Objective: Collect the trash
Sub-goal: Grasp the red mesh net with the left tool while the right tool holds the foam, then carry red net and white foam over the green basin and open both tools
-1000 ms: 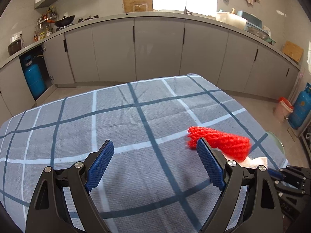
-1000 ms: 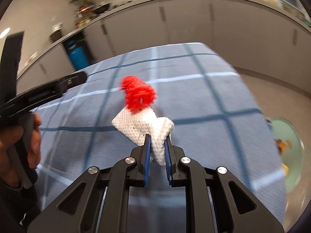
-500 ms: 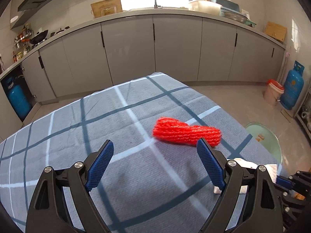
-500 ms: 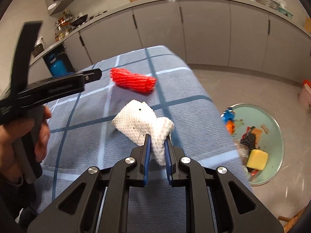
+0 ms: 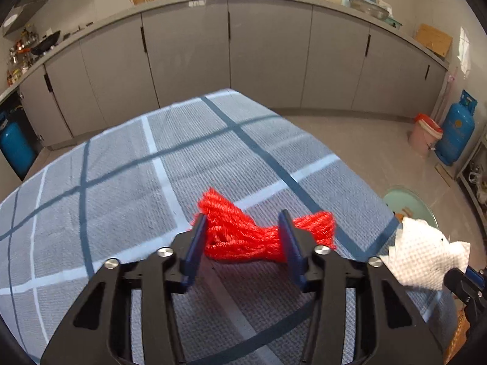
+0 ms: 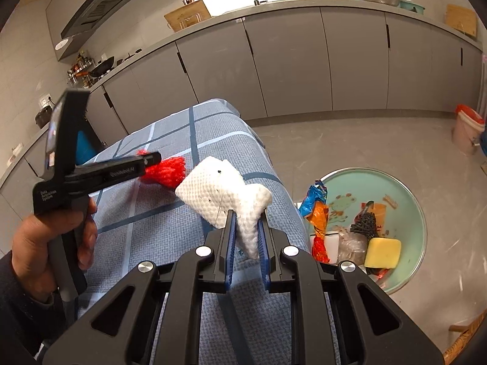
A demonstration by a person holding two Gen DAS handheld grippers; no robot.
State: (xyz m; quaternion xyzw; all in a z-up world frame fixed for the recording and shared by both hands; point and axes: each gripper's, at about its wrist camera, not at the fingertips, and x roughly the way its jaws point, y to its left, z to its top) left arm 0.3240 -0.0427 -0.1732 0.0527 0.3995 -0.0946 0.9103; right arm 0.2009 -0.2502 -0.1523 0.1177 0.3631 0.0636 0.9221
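A kitchen clear-up, caught mid-grasp: the left gripper (image 5: 240, 237) is closing its jaws around a red foam net sleeve (image 5: 243, 234) that lies on the checked cloth of the surface (image 5: 121, 182). The sleeve sits between the jaws, one frayed end poking out past the left jaw and the other past the right. The pads look to be at the sleeve's sides, though whether they already press on it is hard to tell from this angle.

To do this step well, the jaws should finish closing on the sleeve's bunched middle, where the net is thickest, and stay low enough to catch the whole bundle without pinching the cloth beneath. A soft net will likely squash and could slip, so a full squeeze before lifting seems wise.

The right gripper (image 6: 246, 237) has its jaws narrow and clamped on a white foam net piece (image 6: 225, 191), which stands up and forward out of the jaws, clear of the surface. Beyond and to the right of those jaws, on the floor, sits a pale green basin (image 6: 417, 213) holding trash already collected.

The count: two grippers, one red sleeve, one white piece, one basin. Inside the basin, one yellow sponge (image 6: 382, 252), one blue-and-orange wrapper (image 6: 316, 203) and a few smaller scraps too jumbled to number. One hand (image 6: 51, 243) shows, on the left gripper's handle
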